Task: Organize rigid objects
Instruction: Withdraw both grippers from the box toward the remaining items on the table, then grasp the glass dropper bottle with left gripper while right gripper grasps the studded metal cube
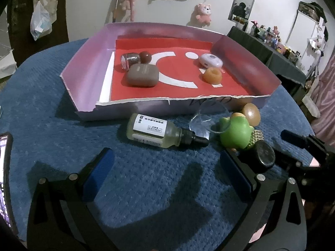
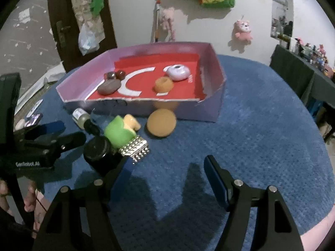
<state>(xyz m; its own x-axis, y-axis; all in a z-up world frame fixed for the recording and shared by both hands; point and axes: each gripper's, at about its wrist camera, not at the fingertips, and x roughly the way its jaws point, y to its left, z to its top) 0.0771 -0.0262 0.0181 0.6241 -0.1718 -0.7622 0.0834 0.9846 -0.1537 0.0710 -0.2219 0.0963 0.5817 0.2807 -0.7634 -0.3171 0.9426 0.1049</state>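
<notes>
While both tools hang over the blue-covered counter [image 1: 52, 87] with nothing between their blue pads, the loose things lie just ahead of them, outside the shallow box [image 1: 88, 67]. The left tool [image 1: 167, 173] stands wide apart and empty; the right tool [image 2: 165, 177] is also apart and empty, its left finger close against a black round cap [image 2: 97, 148], though whether it touches cannot be told.

Nearest the left tool lies the dropper bottle [image 1: 155, 132], on its side, pale liquid inside. It looks like glass: stiff, smooth, apt to roll, and likely to break if dropped. My judgement is to take it across the labelled body, not the narrow black dropper neck. Beside it a clear glass piece [image 1: 206, 123] is hard to read; its outline melts into the box wall behind, so its shape is uncertain. The green toy [image 2: 118, 132] leans over a studded silver block [image 2: 135, 149]; it looks light and hollow, with rounded sides that could slip. The orange ball [image 2: 161, 122] sits alone near the box front, probably light and free to roll; a squeeze across its middle seems safest.

Inside the box already rest a brown case [image 1: 142, 75], a lilac disc [image 1: 210, 60], an orange ring [image 1: 212, 75] and small dark pieces in the far corner, too small to name. A person's hand [image 2: 31, 200] is cut off at the frame edge.
</notes>
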